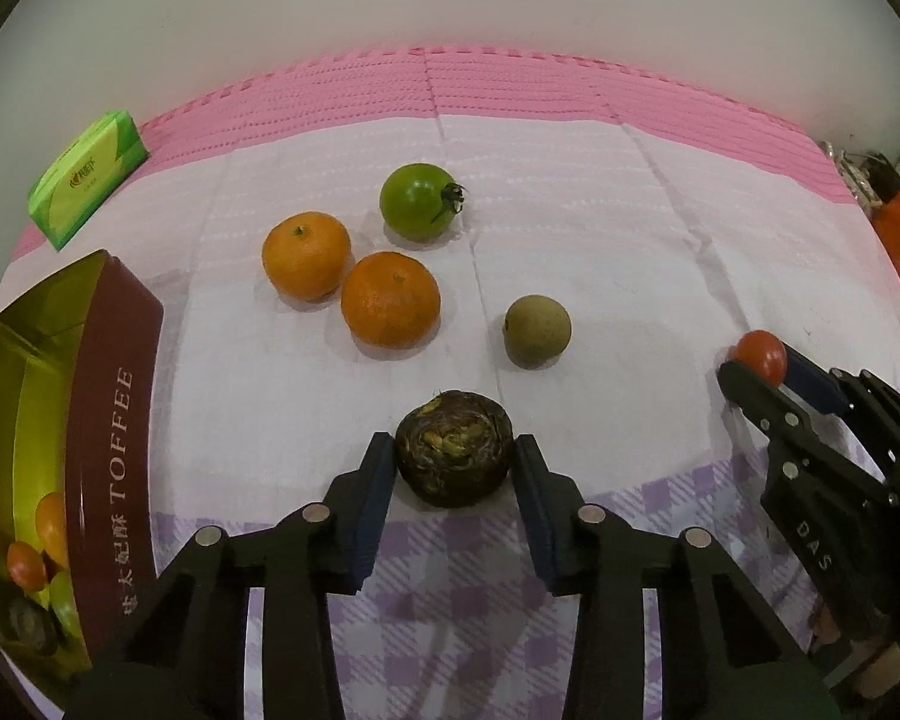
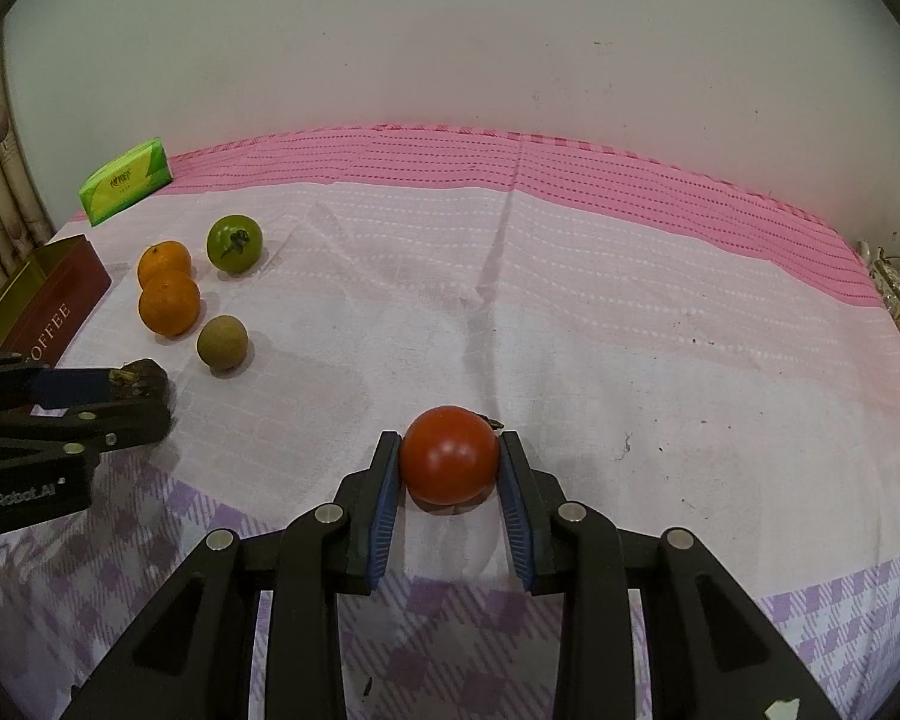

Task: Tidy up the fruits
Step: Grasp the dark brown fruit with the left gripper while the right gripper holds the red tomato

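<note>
Squeezing a dark brown water chestnut [image 1: 453, 449] right now, the left gripper [image 1: 453, 468] is pinching it between both pads, down on the cloth-covered tabletop [image 1: 600, 252]. The right gripper [image 2: 450, 468] is clamping a red tomato [image 2: 450, 455] the same way. Just ahead of the left gripper a longan [image 1: 537, 330] is sitting, with two tangerines [image 1: 390, 299] and a green tomato [image 1: 419, 201] further ahead-left. The toffee tin [image 1: 114, 420] is waiting off to its left, some fruit already inside.
</note>
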